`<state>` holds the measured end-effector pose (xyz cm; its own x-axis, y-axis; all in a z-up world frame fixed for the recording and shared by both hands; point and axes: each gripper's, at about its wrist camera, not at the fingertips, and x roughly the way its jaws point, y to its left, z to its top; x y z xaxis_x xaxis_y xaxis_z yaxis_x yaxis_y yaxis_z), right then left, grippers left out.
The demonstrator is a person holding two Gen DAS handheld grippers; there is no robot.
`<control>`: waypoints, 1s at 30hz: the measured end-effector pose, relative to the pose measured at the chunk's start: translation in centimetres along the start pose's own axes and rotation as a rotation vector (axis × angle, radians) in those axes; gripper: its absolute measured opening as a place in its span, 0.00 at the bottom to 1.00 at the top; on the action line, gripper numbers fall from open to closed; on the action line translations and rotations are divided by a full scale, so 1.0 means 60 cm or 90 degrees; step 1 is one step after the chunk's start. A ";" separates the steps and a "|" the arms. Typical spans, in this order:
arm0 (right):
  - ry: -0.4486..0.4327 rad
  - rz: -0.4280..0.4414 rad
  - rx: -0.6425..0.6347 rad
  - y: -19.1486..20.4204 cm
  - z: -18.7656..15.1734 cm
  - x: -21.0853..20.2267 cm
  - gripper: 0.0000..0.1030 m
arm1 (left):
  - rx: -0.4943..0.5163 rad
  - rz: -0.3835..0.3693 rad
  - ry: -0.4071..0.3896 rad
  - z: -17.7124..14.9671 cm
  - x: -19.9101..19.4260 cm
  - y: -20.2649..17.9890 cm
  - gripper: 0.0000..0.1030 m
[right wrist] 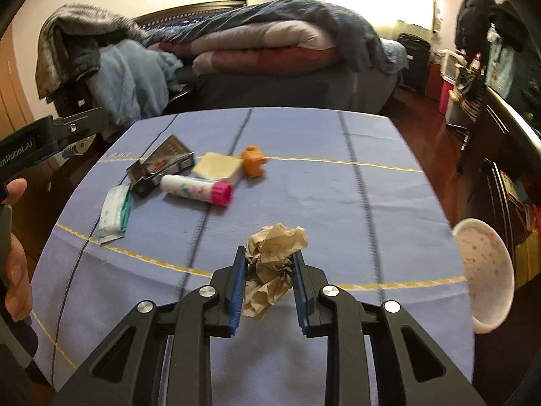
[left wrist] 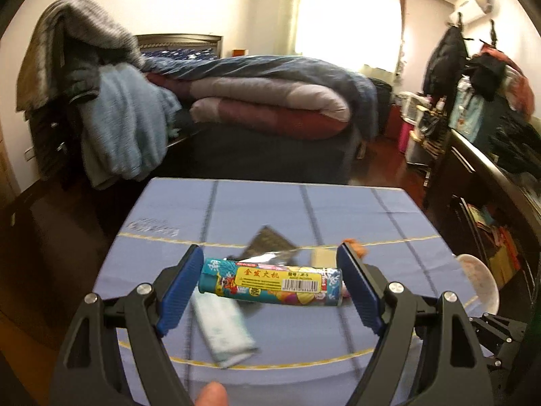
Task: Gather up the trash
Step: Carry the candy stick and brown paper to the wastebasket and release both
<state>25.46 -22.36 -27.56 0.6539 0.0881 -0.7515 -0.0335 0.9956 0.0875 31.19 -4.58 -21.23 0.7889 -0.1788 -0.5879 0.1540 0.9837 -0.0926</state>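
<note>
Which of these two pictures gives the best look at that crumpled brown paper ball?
The right wrist view: the crumpled paper ball sits centred between the right gripper fingers, pinched, creases plain. The left wrist view does not show it at all.

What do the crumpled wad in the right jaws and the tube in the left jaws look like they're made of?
Crumpled wad: brown paper by the look, matte, with sharp creases and folds. Tube: seemingly cardboard or plastic under a glossy printed wrapper with a barcode; the core material is not visible.

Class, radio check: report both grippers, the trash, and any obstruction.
Left gripper shut on colourful tube, lengthwise. Right gripper shut on crumpled brown paper. White bowl at right table edge; nothing blocking.
</note>
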 end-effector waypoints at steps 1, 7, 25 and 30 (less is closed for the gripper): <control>-0.002 -0.002 0.004 -0.008 0.000 -0.003 0.25 | 0.008 -0.011 -0.001 0.003 -0.002 -0.019 0.79; -0.022 -0.029 0.037 -0.063 -0.011 -0.039 0.26 | 0.046 -0.065 -0.009 0.012 -0.008 -0.105 0.79; -0.068 -0.138 0.179 -0.264 -0.052 -0.112 0.26 | 0.164 -0.220 -0.009 0.009 -0.005 -0.366 0.79; -0.071 -0.180 0.230 -0.335 -0.067 -0.115 0.26 | 0.188 -0.261 0.007 0.008 0.024 -0.433 0.79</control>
<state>18.57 -42.82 -26.79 0.6774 -0.2080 -0.7056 0.4092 0.9036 0.1264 28.61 -30.40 -19.28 0.6227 -0.5472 -0.5592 0.6127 0.7856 -0.0865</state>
